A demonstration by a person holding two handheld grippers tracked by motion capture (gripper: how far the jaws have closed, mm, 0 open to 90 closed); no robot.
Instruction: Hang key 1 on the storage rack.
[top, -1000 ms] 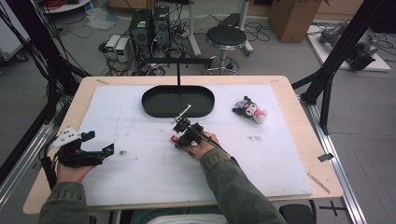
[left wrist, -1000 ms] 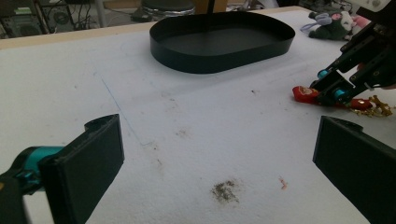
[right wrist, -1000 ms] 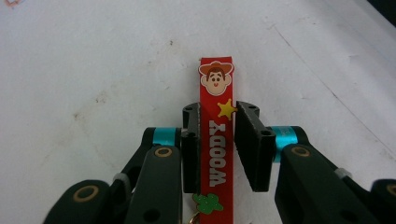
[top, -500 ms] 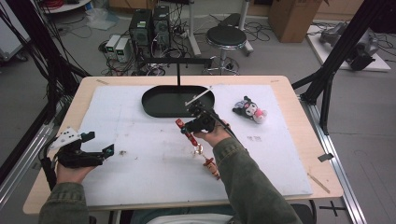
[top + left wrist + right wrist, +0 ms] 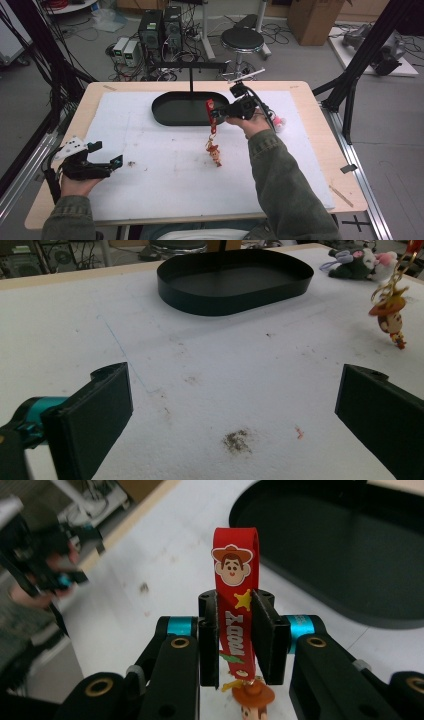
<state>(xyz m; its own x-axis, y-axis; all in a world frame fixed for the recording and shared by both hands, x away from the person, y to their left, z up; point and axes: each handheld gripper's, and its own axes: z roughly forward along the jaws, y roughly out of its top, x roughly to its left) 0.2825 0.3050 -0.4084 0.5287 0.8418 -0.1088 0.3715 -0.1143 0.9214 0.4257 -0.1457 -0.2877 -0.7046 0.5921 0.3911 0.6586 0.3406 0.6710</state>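
My right gripper [image 5: 212, 111] [image 5: 235, 637] is shut on a red Woody keychain strap [image 5: 233, 600] [image 5: 210, 107], held in the air just in front of the black oval tray [image 5: 172, 112]. A small cowboy figure [image 5: 214, 152] [image 5: 392, 320] dangles from the strap on a gold chain, close above the white mat. My left gripper [image 5: 107, 155] [image 5: 230, 415] rests at the mat's front left, jaws wide open with nothing between them. A thin black stand [image 5: 191, 75] with a horizontal bar rises from the tray's far side.
A dark plush toy [image 5: 357, 262] [image 5: 277, 122] lies on the mat right of the tray, mostly behind my right hand in the high view. The white mat [image 5: 165, 200] covers a wooden table [image 5: 345, 180]. A stool [image 5: 242, 37] and computer cases stand beyond the far edge.
My right gripper has lifted the keychain off the mat and carried it up and to the right, toward the tray. The left gripper has stayed put.
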